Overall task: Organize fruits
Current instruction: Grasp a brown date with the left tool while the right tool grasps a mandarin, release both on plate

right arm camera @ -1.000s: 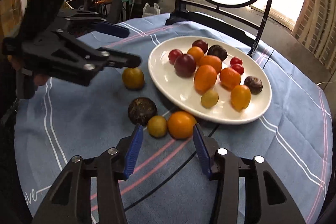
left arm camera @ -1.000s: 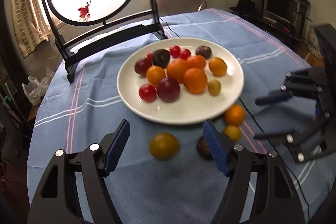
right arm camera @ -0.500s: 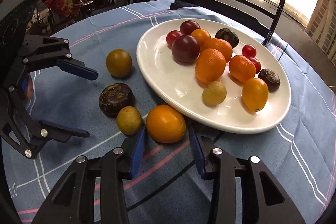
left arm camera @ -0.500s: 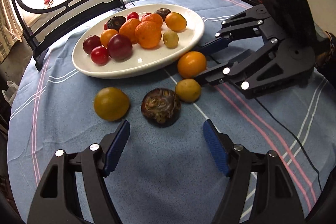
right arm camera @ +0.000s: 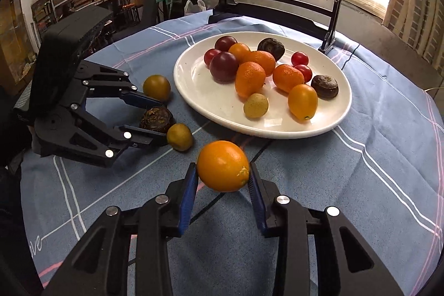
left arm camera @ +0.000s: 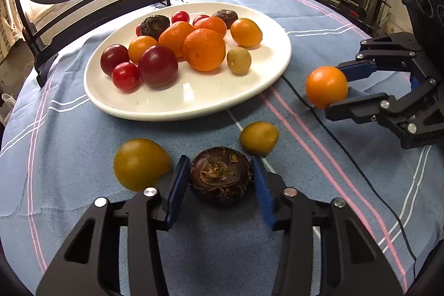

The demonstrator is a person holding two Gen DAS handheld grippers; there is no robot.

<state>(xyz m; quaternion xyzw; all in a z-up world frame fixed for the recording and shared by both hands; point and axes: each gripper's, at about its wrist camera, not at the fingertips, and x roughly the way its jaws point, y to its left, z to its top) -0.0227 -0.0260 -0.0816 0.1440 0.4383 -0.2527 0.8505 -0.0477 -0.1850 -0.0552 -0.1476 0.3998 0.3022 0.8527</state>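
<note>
The left gripper (left arm camera: 220, 179) has just been closing its jaws around the brown fruit (left arm camera: 221, 174), low in the middle of the frame, and now clamps it. The right gripper (right arm camera: 222, 179) squeezes the orange (right arm camera: 223, 165), lifted a bit off the cloth (right arm camera: 374, 185).

The round orange could slip out and roll off the table if the grip is weak. The yellow fruit (left arm camera: 141, 163) beside the left jaw could get bumped.

The plate (left arm camera: 194, 101) holds twelve fruits. Two more lie loose on the cloth.

A plate (left arm camera: 277, 65) of fruit lay on the tablecloth (left arm camera: 69, 146), with three loose fruits (left arm camera: 258, 138) before it.
</note>
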